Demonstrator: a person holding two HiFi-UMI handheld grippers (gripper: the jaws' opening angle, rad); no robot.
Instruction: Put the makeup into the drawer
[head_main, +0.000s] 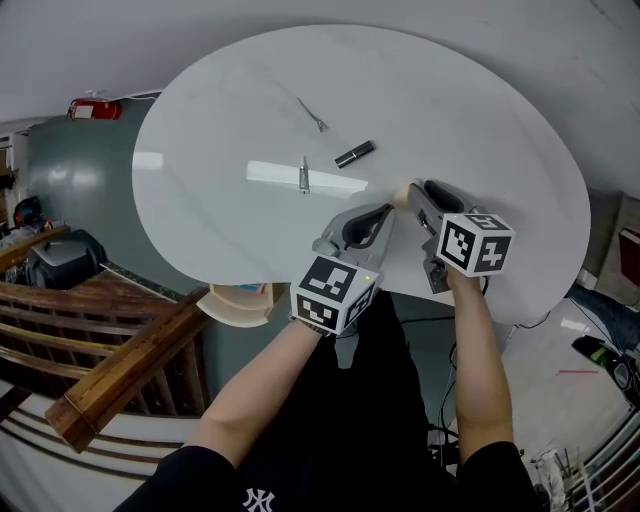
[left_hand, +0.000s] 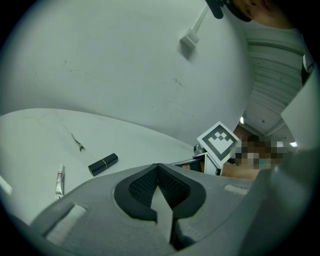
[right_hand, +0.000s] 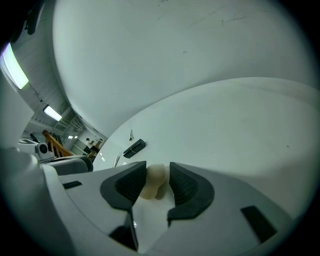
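Soft overhead light falling evenly; strip light (right_hand: 14, 67) reflecting as glare on table (head_main: 500, 130); fisheye bending edges, corners vignetting black, foreground blurring.

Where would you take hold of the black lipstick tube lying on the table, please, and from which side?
Around its middle, I would say, coming down from above with the jaws across its narrow width. The black lipstick tube lies flat on the table, slim and straight-sided, so its long sides give parallel faces. Both sides look free; the small tube lies apart.

Only a lipstick (head_main: 354, 154), a tube (head_main: 304, 174) and a thin metal piece (head_main: 313, 115) interrupt the wide table (head_main: 450, 110).
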